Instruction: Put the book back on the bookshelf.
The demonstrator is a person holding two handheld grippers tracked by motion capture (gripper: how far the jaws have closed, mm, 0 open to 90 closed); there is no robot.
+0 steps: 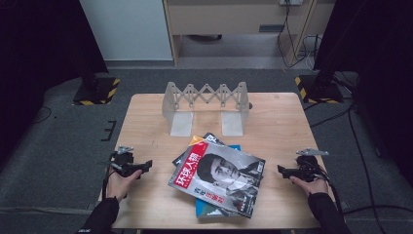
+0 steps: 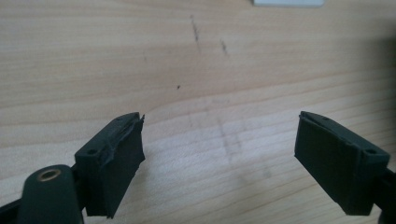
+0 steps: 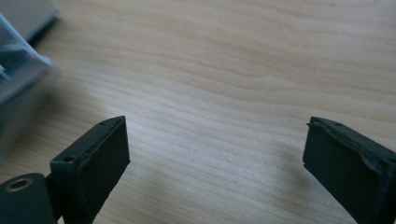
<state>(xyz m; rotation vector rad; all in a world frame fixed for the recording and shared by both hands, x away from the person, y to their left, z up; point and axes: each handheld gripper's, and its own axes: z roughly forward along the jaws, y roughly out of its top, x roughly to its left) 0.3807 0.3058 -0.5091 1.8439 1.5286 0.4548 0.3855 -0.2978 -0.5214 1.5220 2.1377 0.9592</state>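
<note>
The top magazine (image 1: pixel 219 183) has a red title band over a grey portrait; the table (image 1: pixel 277 117) is pale wood grain.

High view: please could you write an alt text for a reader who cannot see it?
A loose pile of magazines, the top one with a red title strip, lies on a light wooden table between two open black hand-held grippers: the left gripper and the right gripper. Behind the pile stands an empty grey folding metal rack.

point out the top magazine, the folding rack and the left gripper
top magazine (image 1: pixel 221 178), high view, middle of its cover
folding rack (image 1: pixel 207 95), high view, its lattice bar
left gripper (image 1: pixel 147 165), high view, between its jaw tips
</note>
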